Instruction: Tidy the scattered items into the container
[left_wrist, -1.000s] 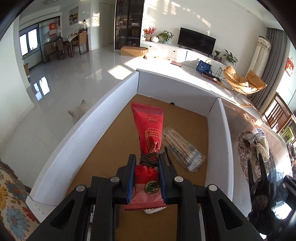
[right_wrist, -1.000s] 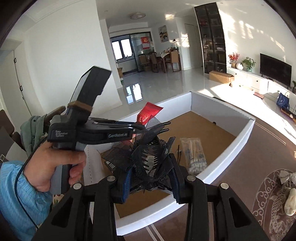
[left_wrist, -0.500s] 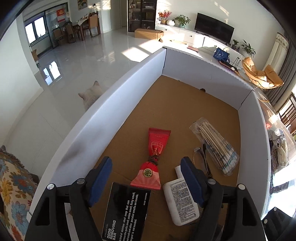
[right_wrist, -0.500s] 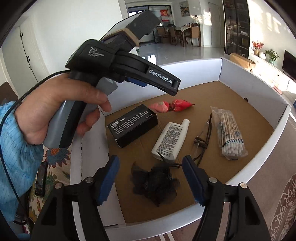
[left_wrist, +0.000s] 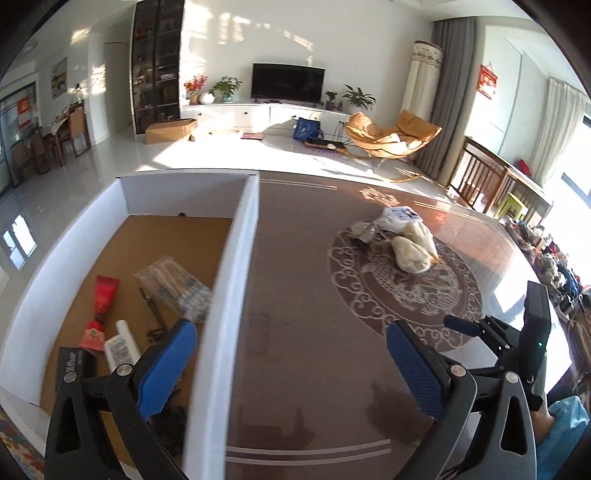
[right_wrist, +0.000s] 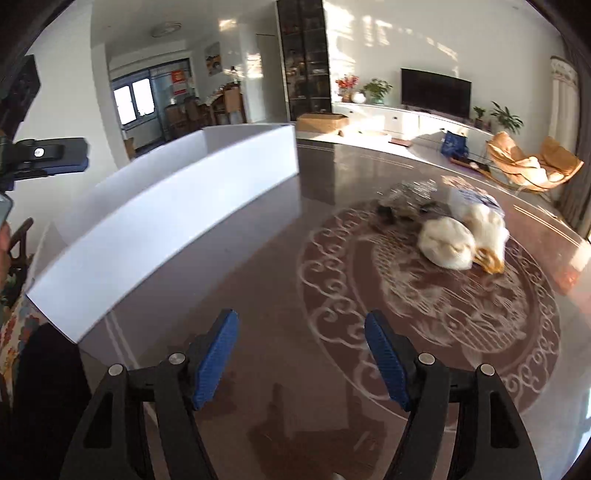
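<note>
Grippers spread above the table, both empty.
Left gripper (left_wrist: 291, 358), jaws just widened, straddles the box (left_wrist: 242, 258) wall; right gripper (right_wrist: 301, 356) faces white bundles (right_wrist: 447, 242).

We hold our left gripper (left_wrist: 291, 362) angled downward, its jaws just opened wide and empty; our right gripper (right_wrist: 301, 354) tilts down, parted, empty.

Sunlit white-walled living room: television (left_wrist: 288, 82), orange lounge chair (left_wrist: 391, 135), glossy floor (left_wrist: 110, 155).
</note>
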